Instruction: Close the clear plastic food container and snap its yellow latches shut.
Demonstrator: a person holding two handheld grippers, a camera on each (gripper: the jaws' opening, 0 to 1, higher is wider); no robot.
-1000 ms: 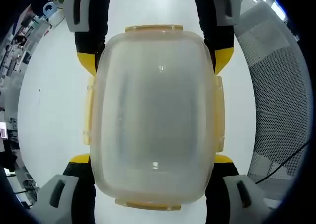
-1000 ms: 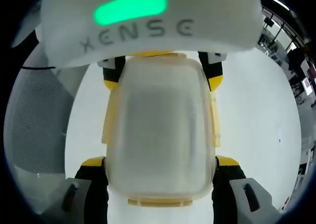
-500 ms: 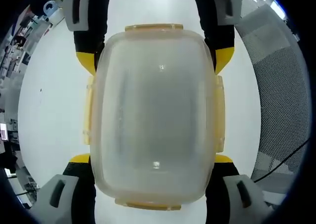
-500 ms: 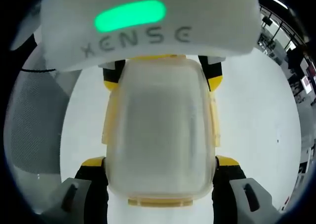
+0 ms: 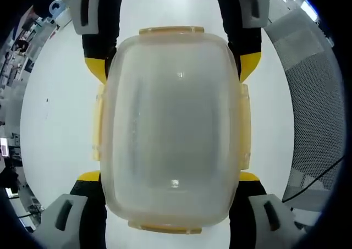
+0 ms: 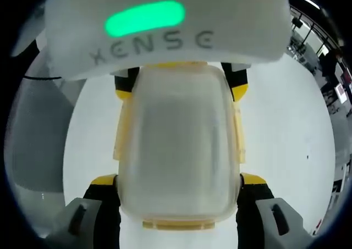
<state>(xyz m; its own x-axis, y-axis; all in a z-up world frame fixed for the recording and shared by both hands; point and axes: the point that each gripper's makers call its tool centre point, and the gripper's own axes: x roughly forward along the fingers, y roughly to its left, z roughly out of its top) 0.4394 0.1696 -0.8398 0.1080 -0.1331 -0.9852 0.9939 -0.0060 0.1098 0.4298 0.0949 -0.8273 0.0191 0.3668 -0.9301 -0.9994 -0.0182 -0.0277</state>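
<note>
Both grippers, left (image 5: 171, 177) & right (image 6: 179, 177), clamp frosted, rounded plastic container (image 5: 171, 128) w/ yellow latches (image 5: 245, 128).

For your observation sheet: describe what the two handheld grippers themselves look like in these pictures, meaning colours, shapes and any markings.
Both look alike. The left gripper has black jaws with yellow tips and light grey slotted shells at the base; the right gripper has the same build. In the right gripper view, the other gripper's white rounded housing spans the top, with a glowing green oval light and grey raised letters reading XENSE.
</note>
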